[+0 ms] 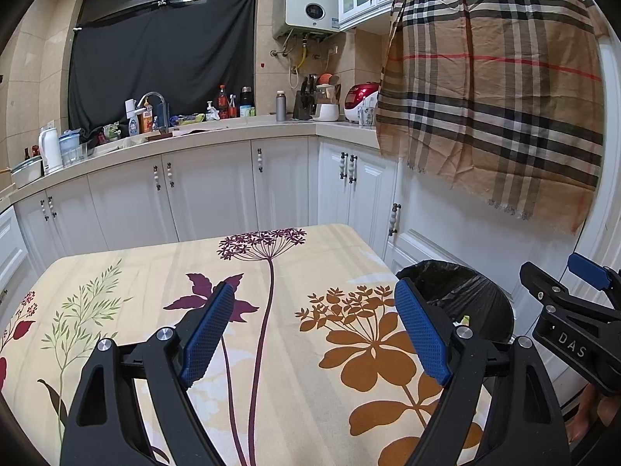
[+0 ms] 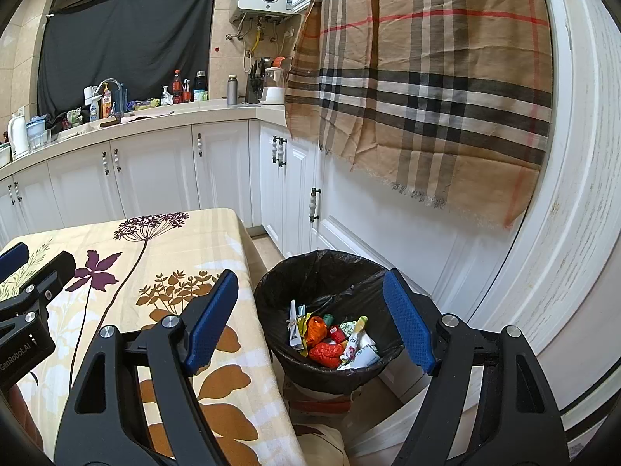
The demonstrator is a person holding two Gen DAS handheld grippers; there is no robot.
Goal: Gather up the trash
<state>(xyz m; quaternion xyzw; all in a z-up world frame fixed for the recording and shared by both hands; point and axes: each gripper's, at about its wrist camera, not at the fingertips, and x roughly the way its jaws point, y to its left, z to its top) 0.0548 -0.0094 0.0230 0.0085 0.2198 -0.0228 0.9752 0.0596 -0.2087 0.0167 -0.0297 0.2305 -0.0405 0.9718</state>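
Plainly, crumpled orange, white and green trash (image 2: 333, 339) fills the black-lined bin (image 2: 271, 291); both grippers gape empty.

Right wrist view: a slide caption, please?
Open right gripper above a black-lined bin of wrappers, beside a floral table.

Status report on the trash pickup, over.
Left gripper and right gripper both open, empty. Trash sits in the black-lined bin beside the table. No trash visible on the tablecloth, nothing in the way.

Floral cream tablecloth (image 1: 302, 272); black bin liner (image 2: 310, 272); plaid cloth (image 2: 427, 77).
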